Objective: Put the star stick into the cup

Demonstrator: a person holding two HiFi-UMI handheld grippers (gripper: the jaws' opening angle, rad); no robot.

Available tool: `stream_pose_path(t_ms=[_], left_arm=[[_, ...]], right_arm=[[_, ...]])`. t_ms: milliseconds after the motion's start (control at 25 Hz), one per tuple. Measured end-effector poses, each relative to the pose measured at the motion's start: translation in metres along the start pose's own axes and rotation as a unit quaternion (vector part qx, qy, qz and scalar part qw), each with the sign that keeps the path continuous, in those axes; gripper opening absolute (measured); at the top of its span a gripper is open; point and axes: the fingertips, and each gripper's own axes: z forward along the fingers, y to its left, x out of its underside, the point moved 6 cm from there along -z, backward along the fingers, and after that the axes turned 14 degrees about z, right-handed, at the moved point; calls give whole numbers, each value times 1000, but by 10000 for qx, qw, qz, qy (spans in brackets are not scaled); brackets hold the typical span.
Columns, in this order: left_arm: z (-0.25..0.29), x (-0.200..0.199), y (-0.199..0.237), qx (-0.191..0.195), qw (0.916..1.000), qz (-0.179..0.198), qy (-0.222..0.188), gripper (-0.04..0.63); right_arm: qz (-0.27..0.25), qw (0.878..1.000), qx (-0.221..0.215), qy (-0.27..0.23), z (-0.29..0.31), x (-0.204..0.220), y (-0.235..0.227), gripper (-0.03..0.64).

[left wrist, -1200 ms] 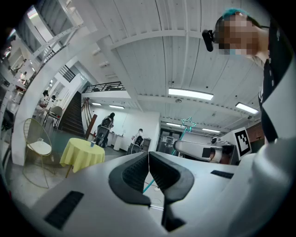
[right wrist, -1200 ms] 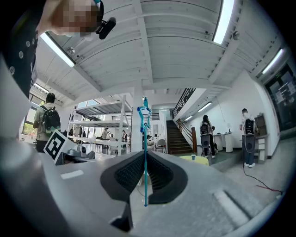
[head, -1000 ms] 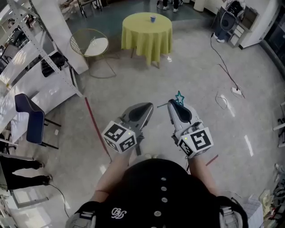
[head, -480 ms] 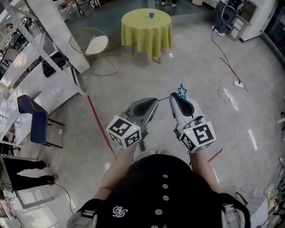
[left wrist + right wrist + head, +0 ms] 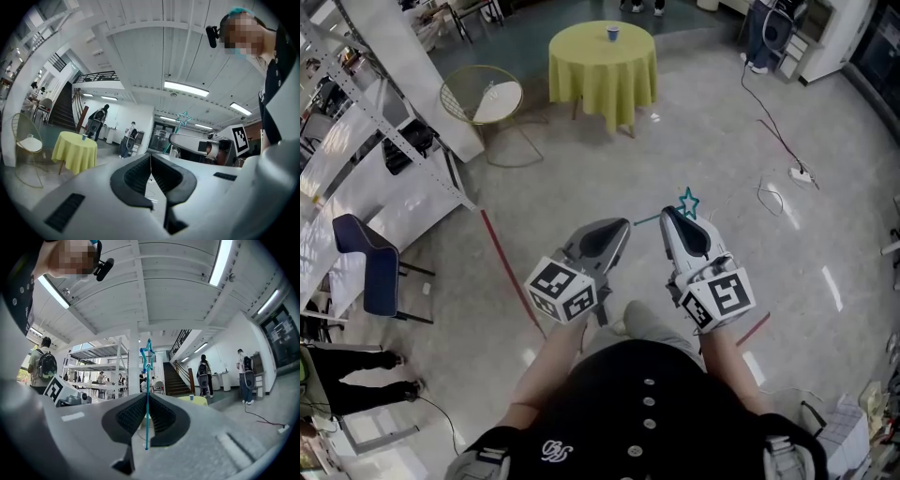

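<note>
Since a second ago both grippers have dropped a little lower in the head view, and a knee (image 5: 639, 319) has come into sight just beneath them. We count two grippers, one star stick, one cup and one round table. The right gripper (image 5: 669, 215) has its jaws nearly together, pinched on the thin teal star stick (image 5: 147, 394). The shaft runs up between the pads, and the single outlined star stands above the jaw tips. From the head view the star sits just beyond that gripper's tip, with a short tail of shaft poking out toward the left gripper (image 5: 623, 226). The left gripper holds nothing — its jaws are pressed together with no gap. The two are carried side by side, near each other but not touching, above the pale floor (image 5: 806, 272). The one cup (image 5: 612, 34), small and blue, stands on the yellow-draped table (image 5: 602, 70), well apart from the stick. Beside the table is one wire chair (image 5: 483, 94) — and one blue chair (image 5: 370, 267) sits at the far left.
</note>
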Motion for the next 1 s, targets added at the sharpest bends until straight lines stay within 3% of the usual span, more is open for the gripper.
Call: stream_pose_path(t_ms=[320,760,1000], left_arm=[[44,3,42,-169,9998,39,-127,12],[161,-14,135,-342,9991,152,-221,12],[210,-10,171,-438,9988,28,-233,12]], right_arm=[[43,9999,8,-122,42,-5,-47,15],[105,9993,-360,2,150,-35,-148,15],[253,9991,-343,87,190,-39,-199,15]])
